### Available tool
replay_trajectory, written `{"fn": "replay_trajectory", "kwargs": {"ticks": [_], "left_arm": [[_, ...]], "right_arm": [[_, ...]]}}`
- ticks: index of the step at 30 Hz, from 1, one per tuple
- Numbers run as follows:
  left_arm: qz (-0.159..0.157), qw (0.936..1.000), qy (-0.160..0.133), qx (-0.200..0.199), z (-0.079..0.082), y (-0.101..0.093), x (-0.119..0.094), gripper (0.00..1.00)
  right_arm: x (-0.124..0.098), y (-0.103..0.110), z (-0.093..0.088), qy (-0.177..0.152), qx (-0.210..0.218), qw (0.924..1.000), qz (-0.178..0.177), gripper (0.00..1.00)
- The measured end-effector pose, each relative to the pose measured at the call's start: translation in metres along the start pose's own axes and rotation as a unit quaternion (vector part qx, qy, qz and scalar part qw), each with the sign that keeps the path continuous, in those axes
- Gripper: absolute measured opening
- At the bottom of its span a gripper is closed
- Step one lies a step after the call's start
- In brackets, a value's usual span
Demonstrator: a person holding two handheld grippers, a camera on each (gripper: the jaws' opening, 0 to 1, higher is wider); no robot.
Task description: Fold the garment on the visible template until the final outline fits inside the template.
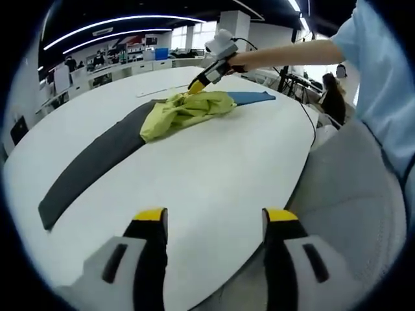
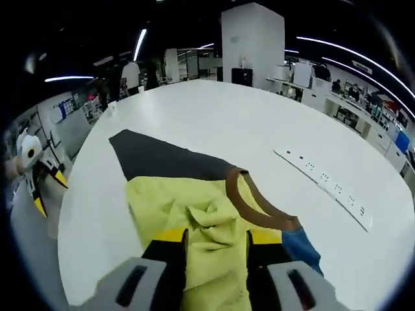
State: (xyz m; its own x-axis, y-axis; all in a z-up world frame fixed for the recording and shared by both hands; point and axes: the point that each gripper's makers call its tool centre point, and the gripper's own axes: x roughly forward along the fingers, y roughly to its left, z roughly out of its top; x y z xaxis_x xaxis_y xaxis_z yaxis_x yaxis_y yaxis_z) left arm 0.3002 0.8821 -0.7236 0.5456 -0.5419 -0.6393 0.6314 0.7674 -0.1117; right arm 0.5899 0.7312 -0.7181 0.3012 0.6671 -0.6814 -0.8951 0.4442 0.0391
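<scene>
White table (image 1: 214, 168) w/ dark template (image 1: 91, 165) — bunched yellow garment (image 2: 194, 214) clamped in right tool (image 2: 216, 241), left tool (image 1: 215, 220) apart.

A big white worktop (image 1: 214, 168) with a round edge sits in a large open office. Long bright light strips (image 1: 123, 23) curve across the dark ceiling, a wide white pillar (image 2: 251, 42) stands behind the worktop, and windows (image 1: 194, 35) glow far at the back. Rows of desks (image 2: 343, 107) with screens and a few people line the sides, and a long white power strip (image 2: 324, 184) lies flat on the worktop.
</scene>
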Motion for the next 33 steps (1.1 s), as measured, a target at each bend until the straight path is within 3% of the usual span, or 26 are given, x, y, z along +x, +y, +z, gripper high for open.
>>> {"fn": "replay_trajectory", "kwargs": {"ticks": [19, 21, 26, 33], "left_arm": [[-0.003, 1.0, -0.005, -0.002, 0.004, -0.003, 0.0, 0.57], [-0.001, 1.0, -0.005, -0.002, 0.004, -0.002, 0.0, 0.59], [0.001, 1.0, -0.008, -0.002, 0.005, -0.001, 0.0, 0.66], [0.016, 0.9997, -0.017, -0.013, 0.008, 0.006, 0.0, 0.83]], "right_arm": [[-0.039, 0.027, -0.028, -0.008, 0.016, 0.9995, 0.025, 0.8], [-0.042, 0.03, -0.03, -0.01, 0.014, 0.9996, 0.022, 0.88], [-0.045, 0.029, -0.033, -0.014, 0.015, 0.9996, 0.022, 0.96], [-0.054, 0.032, -0.037, -0.021, 0.018, 0.9995, 0.017, 1.0]]}}
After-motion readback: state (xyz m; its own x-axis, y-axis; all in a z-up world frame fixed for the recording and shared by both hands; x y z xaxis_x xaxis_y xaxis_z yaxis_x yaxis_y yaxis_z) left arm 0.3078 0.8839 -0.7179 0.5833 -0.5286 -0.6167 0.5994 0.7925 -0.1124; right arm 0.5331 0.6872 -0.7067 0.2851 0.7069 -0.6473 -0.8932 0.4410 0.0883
